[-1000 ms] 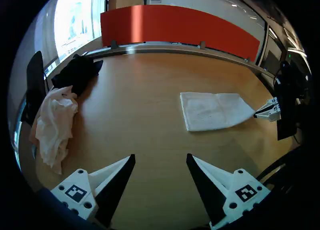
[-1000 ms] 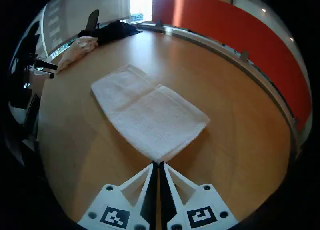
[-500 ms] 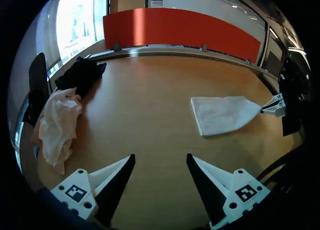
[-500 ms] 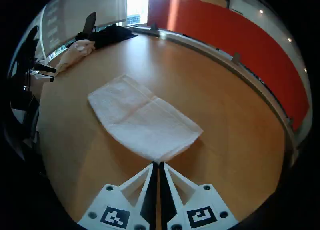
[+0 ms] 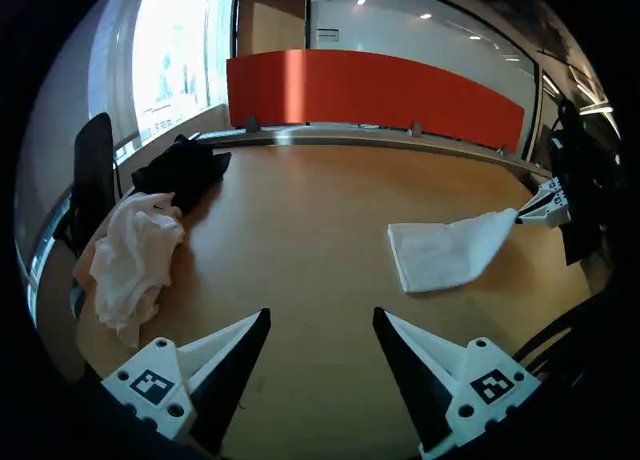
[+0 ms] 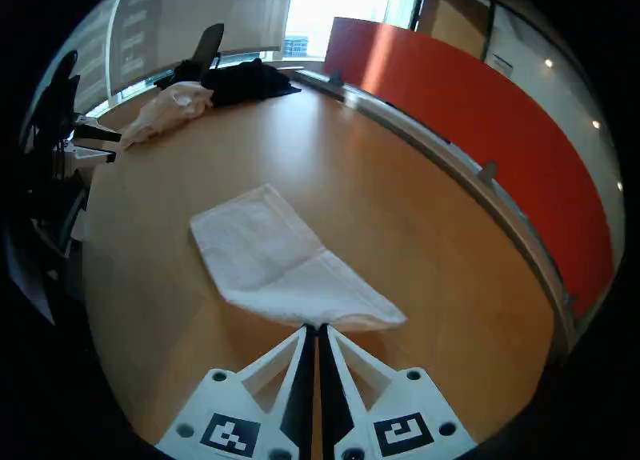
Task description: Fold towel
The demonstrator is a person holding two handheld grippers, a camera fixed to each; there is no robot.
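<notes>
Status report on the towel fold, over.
Right tongs shut on white towel corner, raised. Left tongs open, idle. Crumpled white garment and black garment far aside.

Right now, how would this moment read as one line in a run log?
task: fold towel | right gripper: shut on towel corner, corner raised | left gripper: open, empty, over table | towel: rest lying on table

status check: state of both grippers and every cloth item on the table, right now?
white towel: folded, one corner pinched and lifted, the rest lying on the table.
right gripper: shut on the white towel's corner.
left gripper: open, holding nothing, above the table.
pale cloth: crumpled heap at the table edge.
black garment: bunched, unfolded, beside the pale cloth.
</notes>
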